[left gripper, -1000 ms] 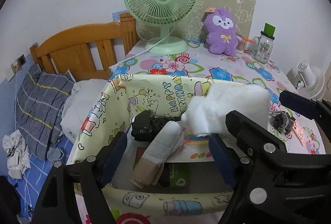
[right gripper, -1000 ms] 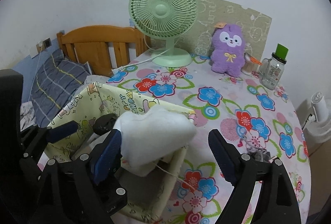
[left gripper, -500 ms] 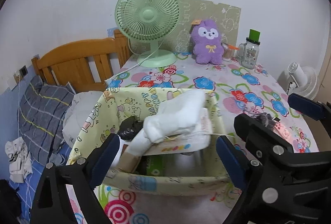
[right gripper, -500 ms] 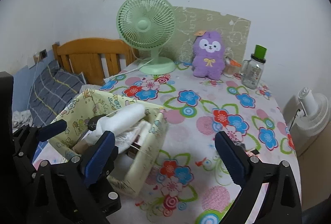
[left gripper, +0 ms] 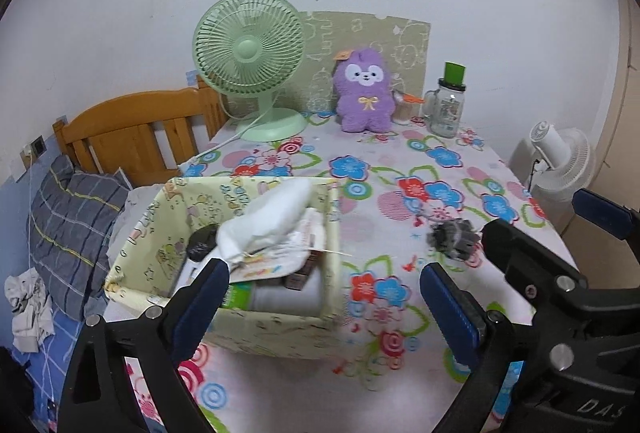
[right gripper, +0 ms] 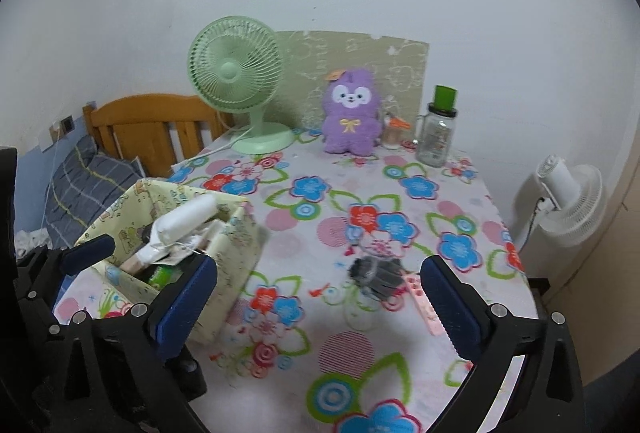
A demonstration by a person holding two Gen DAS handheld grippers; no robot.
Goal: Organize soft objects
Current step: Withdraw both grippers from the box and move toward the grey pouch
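Observation:
A yellow cartoon-print fabric basket (left gripper: 256, 327) (right gripper: 236, 245) stands at the table's left edge. A white soft roll (left gripper: 268, 219) (right gripper: 186, 221) lies on top of its contents. A grey knitted item (left gripper: 452, 235) (right gripper: 376, 273) lies on the flowered tablecloth to the right. A purple plush toy (left gripper: 362, 93) (right gripper: 350, 113) sits at the back. My left gripper (left gripper: 324, 307) is open and empty, above the table in front of the basket. My right gripper (right gripper: 318, 303) is open and empty, above the table between the basket and the grey item.
A green desk fan (left gripper: 250, 53) (right gripper: 234, 69) and a glass jar with green lid (left gripper: 446, 107) (right gripper: 436, 137) stand at the back. A pink strip (right gripper: 422, 299) lies beside the grey item. A wooden bed (left gripper: 132, 129) is left; a white floor fan (right gripper: 568, 201) is right.
The right gripper let go of the white roll, which now lies in the basket. Both grippers pulled back and up from the basket, so more of the table shows.

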